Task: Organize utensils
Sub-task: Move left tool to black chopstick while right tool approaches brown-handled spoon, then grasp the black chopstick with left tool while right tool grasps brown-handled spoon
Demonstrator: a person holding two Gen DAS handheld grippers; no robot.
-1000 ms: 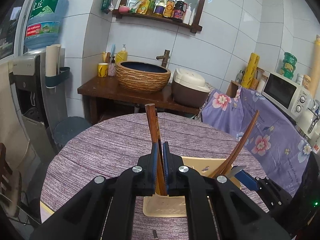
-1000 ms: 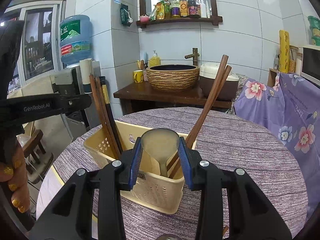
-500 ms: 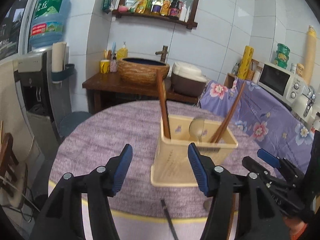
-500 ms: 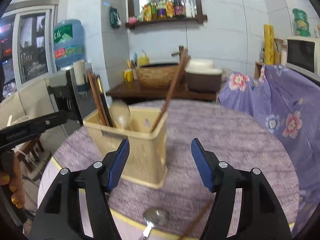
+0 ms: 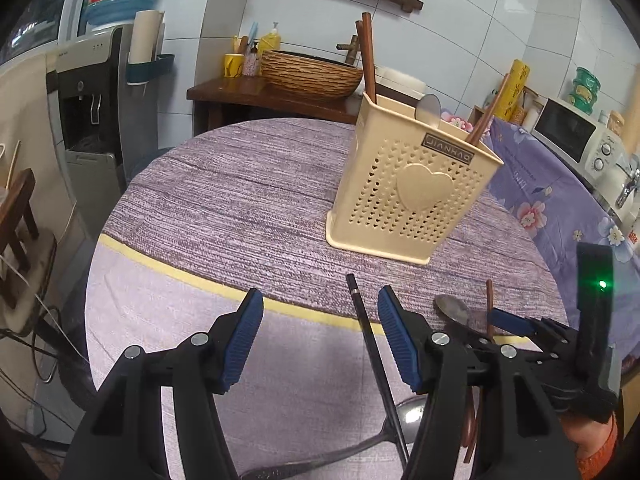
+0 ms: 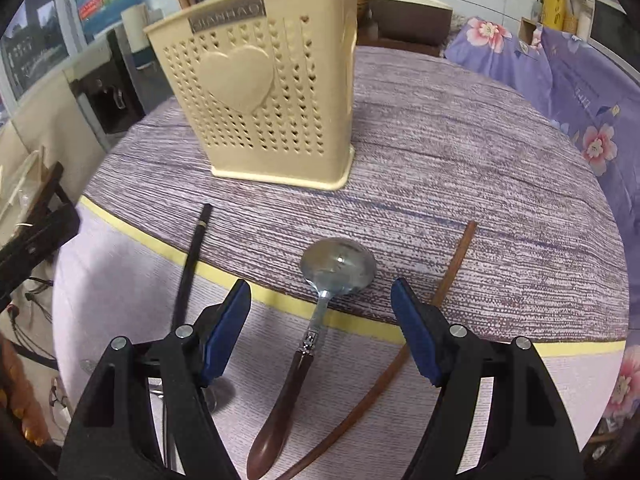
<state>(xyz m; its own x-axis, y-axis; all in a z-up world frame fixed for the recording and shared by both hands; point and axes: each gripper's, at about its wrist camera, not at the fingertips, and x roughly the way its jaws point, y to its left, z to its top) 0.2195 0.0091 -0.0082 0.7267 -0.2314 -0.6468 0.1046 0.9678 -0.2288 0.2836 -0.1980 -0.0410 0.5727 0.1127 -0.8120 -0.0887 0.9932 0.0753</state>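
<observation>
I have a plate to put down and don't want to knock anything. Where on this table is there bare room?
The cloth left of the utensil holder is bare out to the table rim; so is the stretch to its right in the right wrist view. The near edge is crowded: black chopstick, spoon and brown chopstick lie before both open hand-held grippers.

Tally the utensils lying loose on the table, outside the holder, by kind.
Spoons: 2 (steel-bowled spoon with brown handle; all-steel spoon)
Chopsticks: 2 (black chopstick; brown wooden chopstick)
Total: 4
</observation>
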